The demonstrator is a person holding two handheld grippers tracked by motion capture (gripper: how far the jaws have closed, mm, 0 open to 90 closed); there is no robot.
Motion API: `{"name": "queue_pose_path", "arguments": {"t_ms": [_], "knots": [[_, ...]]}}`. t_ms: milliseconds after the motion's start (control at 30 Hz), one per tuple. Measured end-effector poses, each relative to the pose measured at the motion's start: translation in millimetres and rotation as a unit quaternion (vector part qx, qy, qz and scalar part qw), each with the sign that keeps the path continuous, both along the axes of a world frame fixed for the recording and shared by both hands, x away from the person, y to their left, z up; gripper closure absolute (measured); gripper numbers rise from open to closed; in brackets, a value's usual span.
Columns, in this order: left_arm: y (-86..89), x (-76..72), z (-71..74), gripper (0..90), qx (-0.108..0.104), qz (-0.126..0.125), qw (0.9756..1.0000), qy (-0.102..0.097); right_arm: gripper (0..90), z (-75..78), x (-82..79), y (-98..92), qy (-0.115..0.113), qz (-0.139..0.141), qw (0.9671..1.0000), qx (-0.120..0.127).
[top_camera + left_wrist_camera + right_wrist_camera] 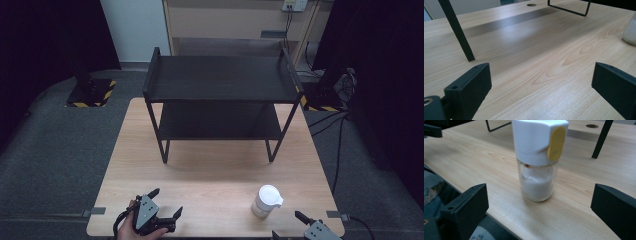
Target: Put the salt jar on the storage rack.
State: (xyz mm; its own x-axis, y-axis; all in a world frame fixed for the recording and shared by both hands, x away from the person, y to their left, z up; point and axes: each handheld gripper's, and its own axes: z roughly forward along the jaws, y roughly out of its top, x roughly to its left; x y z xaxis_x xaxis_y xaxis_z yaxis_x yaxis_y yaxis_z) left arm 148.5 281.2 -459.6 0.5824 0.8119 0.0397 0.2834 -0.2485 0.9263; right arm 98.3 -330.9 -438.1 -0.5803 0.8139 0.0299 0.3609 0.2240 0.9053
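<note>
Glass shaker [537, 165] stands upright on the table [210, 175], near the front edge on the person's right side, well in front of the black two-tier rack [220, 100]. Long axis vertical. White cap on top, yellow tab on the cap facing the right gripper view and a little to its right. White granules fill the lower part of the jar.

Right gripper [537, 207]: jaws spread wide, nothing between them, shaker centred ahead and clear of both jaws.

Left gripper [165, 205]: jaws likewise parted and empty, low over bare wood at the front left, well apart from the shaker.

Step, by my reading: approach before the grasp. Next move calls for a level advance until the glass body sits between the jaws, then closing below the cap.
</note>
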Motion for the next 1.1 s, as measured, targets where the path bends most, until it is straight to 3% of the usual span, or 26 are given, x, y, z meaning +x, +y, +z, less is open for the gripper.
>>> {"name": "queue_pose_path", "arguments": {"t_ms": [133, 567, 833, 1000, 1100], "knots": [[-0.2, 0.4, 0.0, 1.5, 0.001, -0.002, 1.0, 0.0, 1.5, -3.3, 16.9, 6.7, 0.011, 0.008, 0.9999, -0.006], [0.4, 0.8, 0.1, 1.5, -0.001, -0.005, 1.0, 0.002, 3.8, -14.9, 65.4, 27.6, 0.012, 0.038, 0.9988, -0.027], [-0.2, 2.8, -0.4, 1.5, -0.004, -0.011, 0.9999, 0.009, 15.8, -27.2, 74.5, 27.5, -0.008, 0.051, 0.9983, -0.028], [-0.9, 3.5, -0.3, 1.5, -0.002, -0.015, 0.9998, 0.012, 29.2, -35.4, 76.7, 18.9, -0.014, 0.063, 0.9979, -0.008], [-0.8, 3.8, -0.5, 1.5, -0.003, -0.015, 0.9998, 0.012, 30.5, -35.0, 77.9, 20.6, -0.015, 0.064, 0.9978, -0.008]]}}
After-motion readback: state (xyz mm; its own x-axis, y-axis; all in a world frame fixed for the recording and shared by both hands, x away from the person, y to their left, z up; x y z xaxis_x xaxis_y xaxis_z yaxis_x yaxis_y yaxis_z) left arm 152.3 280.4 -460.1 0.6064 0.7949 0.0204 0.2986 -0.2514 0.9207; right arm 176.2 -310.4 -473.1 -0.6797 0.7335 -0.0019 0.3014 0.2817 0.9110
